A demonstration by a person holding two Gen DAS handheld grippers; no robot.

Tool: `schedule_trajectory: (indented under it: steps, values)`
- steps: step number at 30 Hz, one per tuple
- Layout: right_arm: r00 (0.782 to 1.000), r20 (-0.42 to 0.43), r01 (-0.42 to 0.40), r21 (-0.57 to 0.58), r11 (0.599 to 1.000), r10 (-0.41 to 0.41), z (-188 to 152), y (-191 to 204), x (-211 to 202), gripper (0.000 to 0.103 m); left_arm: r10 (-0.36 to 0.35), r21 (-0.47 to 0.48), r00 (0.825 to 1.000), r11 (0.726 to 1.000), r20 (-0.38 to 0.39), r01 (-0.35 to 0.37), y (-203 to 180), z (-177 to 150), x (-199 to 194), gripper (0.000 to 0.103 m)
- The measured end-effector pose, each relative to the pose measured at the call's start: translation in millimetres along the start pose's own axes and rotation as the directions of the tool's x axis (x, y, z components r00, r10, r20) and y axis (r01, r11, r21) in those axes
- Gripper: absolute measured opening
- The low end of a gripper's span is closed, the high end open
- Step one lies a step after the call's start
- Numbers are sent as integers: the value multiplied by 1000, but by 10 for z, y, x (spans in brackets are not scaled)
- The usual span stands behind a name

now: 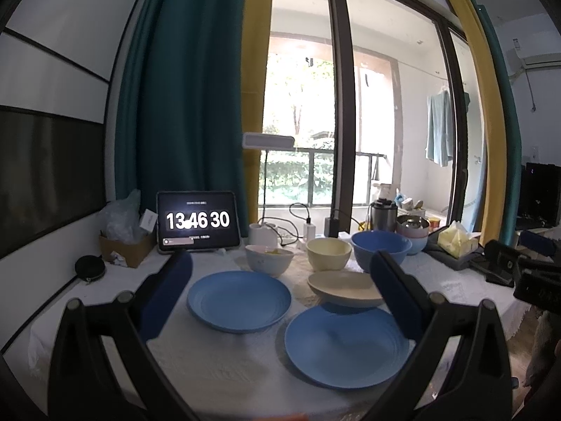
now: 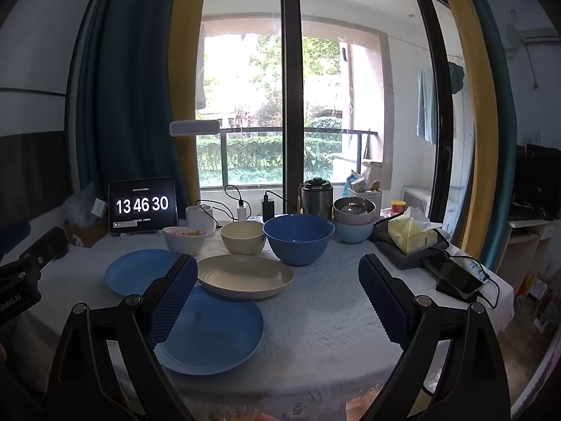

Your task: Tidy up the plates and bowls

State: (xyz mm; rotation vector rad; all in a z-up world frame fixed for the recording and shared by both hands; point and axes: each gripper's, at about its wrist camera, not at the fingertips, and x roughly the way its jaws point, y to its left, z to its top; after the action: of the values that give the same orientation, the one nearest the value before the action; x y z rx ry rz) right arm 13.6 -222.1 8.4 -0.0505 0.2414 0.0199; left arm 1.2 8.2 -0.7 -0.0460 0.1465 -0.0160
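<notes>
The left tongs (image 1: 280,280) and the right tongs (image 2: 278,286) sit nearest the cameras, both spread wide with nothing between the blue pads, held above the near edge of the desk (image 2: 333,315); this posture suits a survey before the first pick. Directly below lies the near blue plate (image 2: 210,333), flat on the white cloth. The beige plate (image 2: 245,275) rests with its near rim overlapping the far edge of that plate, so it appears slightly tilted. The second blue plate (image 2: 136,272) lies flat to the left, apart from both. Plate count: three, two blue and one beige. Behind the plates stands a row of loose bowls: the white bowl (image 2: 184,240) with something yellowish inside, the beige bowl (image 2: 242,236), and the large blue bowl (image 2: 298,238). Loose bowl count: three. To the right, a stack of bowls (image 2: 353,219) is already nested, apparently three high with a metal one on top; this is probably where bowls belong. A tablet clock (image 2: 142,207) stands at the back left, and a tissue pack (image 2: 412,231) at the right.
</notes>
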Motion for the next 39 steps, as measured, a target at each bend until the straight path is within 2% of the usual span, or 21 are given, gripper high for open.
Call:
schedule_trajectory:
  steps: [39]
  values:
    - [1000,1,-7,7,1000,7,0,-3,-13,95,9,5,999,1000,-33,-9,-10,-19,5,102]
